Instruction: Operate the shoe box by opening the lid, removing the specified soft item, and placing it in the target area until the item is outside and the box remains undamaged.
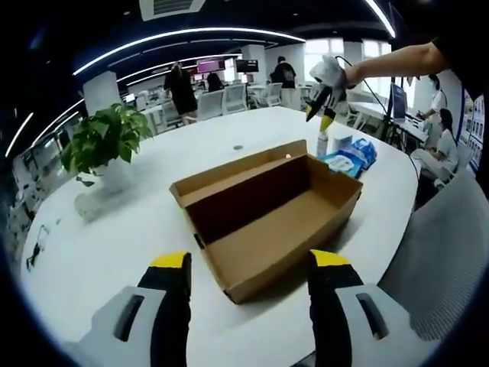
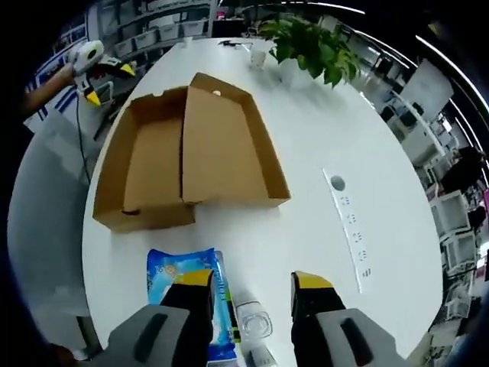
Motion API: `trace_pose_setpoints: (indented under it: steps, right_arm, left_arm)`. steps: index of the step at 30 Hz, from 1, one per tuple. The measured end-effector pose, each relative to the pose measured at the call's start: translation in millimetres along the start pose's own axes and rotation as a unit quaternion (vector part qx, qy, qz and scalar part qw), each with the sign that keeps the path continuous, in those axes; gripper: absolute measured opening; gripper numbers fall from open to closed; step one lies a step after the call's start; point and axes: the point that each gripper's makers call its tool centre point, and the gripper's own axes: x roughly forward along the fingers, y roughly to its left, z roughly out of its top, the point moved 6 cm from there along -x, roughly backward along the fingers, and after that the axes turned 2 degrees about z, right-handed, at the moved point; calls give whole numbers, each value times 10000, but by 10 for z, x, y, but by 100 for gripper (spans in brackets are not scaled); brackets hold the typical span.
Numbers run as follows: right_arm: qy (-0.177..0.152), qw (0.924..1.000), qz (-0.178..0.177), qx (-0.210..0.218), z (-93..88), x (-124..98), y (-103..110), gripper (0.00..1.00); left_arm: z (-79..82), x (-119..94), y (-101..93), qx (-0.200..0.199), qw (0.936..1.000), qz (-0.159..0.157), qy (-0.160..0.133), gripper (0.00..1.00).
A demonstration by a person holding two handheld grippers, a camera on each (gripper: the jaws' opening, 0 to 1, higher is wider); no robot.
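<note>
An open-plan office is lit by curved ceiling light strips (image 1: 191, 34); white desks and chairs (image 1: 233, 98) are seen beyond.

Round white table (image 2: 306, 145): open brown cardboard shoe box (image 2: 183, 157); blue plastic soft packet (image 2: 183, 287) beside clear plastic bottle (image 2: 252, 321); potted green plant (image 2: 309, 46); inset white socket strip (image 2: 350, 225).

Your shoe box (image 1: 267, 218) is lying open on the white table, a plain brown cardboard tray with its hinged lid (image 2: 221, 149) folded flat back beside it; you are seeing a bare inside. The soft item, a blue-and-white plastic pack (image 2: 183, 287), is sitting outside the box toward 6 o'clock in the right gripper view, and toward 2 o'clock of the box (image 1: 351, 157) in the left gripper view.
</note>
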Motion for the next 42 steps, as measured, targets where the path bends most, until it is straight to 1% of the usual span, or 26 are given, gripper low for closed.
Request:
trace_pose_setpoints:
  steps: [1, 4, 7, 9, 14, 16, 20, 21, 25, 30, 36, 39, 40, 41, 42]
  right_arm:
    - [-50, 9998, 15, 180, 20, 11, 10, 37]
    - [-131, 9993, -10, 352, 56, 34, -8, 37]
    - [-260, 9975, -40, 649, 102, 69, -18, 37]
    - [-316, 9965, -36, 773, 123, 86, -16, 37]
    - [-532, 9901, -101, 1296, 207, 144, -26, 36]
    - [-594, 9884, -112, 1395, 238, 162, -23, 35]
    - [-689, 9829, -212, 1695, 313, 214, -33, 35]
    - [-718, 9803, -220, 1824, 334, 232, -32, 35]
    - [-715, 9773, -287, 1972, 361, 283, -34, 29]
    - [-793, 9714, -291, 2217, 394, 355, -12, 28]
    - [-927, 9600, -440, 2607, 449, 427, -29, 26]
    - [-934, 9550, -459, 2776, 461, 468, -44, 24]
    - [-936, 9518, -470, 2882, 463, 487, -51, 24]
    - [-926, 9506, -491, 2921, 460, 494, -58, 24]
    - [-909, 9477, -540, 3010, 453, 511, -71, 23]
  left_arm:
    - [-10, 6, 2, -15, 10000, 8, 16, 60]
    - [-49, 28, 14, -153, 9999, 47, 47, 56]
    - [-91, 53, 37, -316, 9994, 126, 109, 51]
    - [-117, 71, 53, -379, 9990, 184, 143, 47]
    - [-188, 116, 104, -580, 9974, 346, 247, 39]
    - [-221, 137, 118, -583, 9970, 405, 313, 37]
    - [-266, 178, 140, -863, 9946, 455, 368, 33]
    - [-274, 185, 149, -907, 9940, 483, 385, 31]
    - [-307, 209, 201, -1200, 9897, 613, 482, 23]
    - [-346, 237, 246, -1366, 9864, 676, 611, 18]
    - [-361, 253, 280, -1644, 9809, 755, 709, 11]
    - [-348, 257, 272, -1742, 9793, 754, 706, 7]
    - [-346, 260, 271, -1784, 9785, 756, 708, 7]
    - [-345, 269, 270, -1825, 9777, 752, 721, 6]
    - [-345, 274, 268, -1852, 9771, 753, 732, 5]
